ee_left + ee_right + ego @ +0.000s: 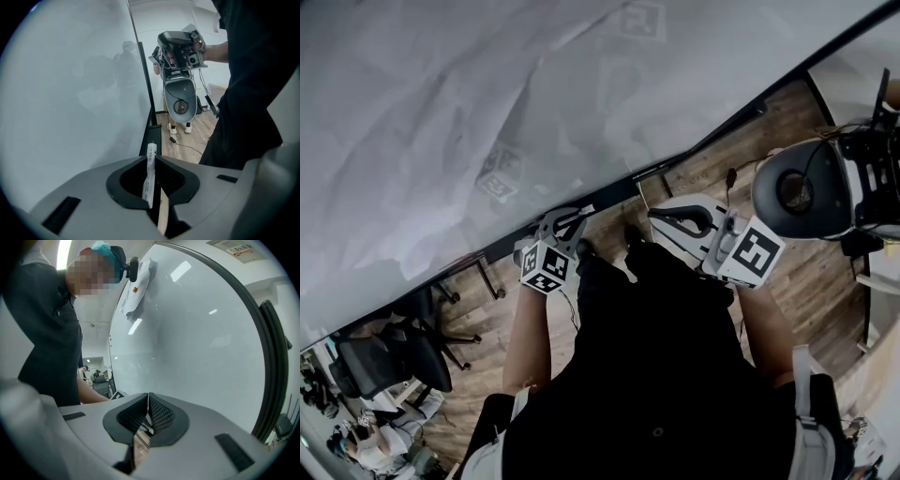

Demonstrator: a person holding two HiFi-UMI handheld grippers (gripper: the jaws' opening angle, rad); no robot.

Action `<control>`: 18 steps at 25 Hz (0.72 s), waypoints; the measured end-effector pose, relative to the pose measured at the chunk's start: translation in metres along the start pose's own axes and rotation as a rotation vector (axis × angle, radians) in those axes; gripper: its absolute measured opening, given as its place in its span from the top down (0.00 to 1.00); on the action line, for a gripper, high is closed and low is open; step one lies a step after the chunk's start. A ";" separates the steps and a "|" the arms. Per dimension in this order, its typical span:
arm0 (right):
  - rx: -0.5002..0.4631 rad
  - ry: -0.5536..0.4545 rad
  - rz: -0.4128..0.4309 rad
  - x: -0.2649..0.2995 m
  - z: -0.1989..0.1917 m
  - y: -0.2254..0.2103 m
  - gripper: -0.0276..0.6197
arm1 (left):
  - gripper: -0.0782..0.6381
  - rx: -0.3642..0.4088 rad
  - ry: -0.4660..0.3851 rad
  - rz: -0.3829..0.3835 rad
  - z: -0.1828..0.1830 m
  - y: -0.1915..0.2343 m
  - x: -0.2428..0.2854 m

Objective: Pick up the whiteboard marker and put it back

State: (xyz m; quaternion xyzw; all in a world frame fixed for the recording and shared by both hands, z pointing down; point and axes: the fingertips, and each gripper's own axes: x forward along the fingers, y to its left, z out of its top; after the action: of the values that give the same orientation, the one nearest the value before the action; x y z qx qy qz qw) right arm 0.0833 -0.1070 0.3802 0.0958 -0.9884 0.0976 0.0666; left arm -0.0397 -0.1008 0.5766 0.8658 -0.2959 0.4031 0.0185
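Note:
A white whiteboard marker (149, 180) with a printed label stands between the jaws of my left gripper (153, 159), which is shut on it. In the head view that left gripper (565, 223) holds the marker (579, 213) right at the black lower rail (609, 194) of the big whiteboard (487, 112). The rail (151, 133) lies just beyond the marker's tip in the left gripper view. My right gripper (654, 216) hangs a little to the right, near the same rail. Its jaws (148, 397) are shut with nothing between them.
A round grey device on a stand (797, 192) is at the right over the wooden floor (806, 281). Office chairs (384, 361) stand at the lower left. A crumpled sheet (138, 287) hangs on the board. Someone's white shoes (179, 127) show beyond.

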 end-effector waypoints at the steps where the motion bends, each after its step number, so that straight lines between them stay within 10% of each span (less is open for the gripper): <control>1: 0.005 -0.006 -0.002 0.001 0.002 0.000 0.93 | 0.80 -0.006 0.000 -0.002 0.000 0.001 0.000; 18: 0.021 -0.043 -0.013 0.006 0.012 -0.001 0.93 | 0.80 -0.019 0.041 -0.023 -0.010 0.004 0.010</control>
State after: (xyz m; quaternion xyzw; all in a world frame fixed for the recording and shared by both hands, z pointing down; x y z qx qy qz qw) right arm 0.0764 -0.1117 0.3692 0.1048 -0.9879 0.1053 0.0451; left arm -0.0442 -0.1064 0.5897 0.8605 -0.2891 0.4177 0.0374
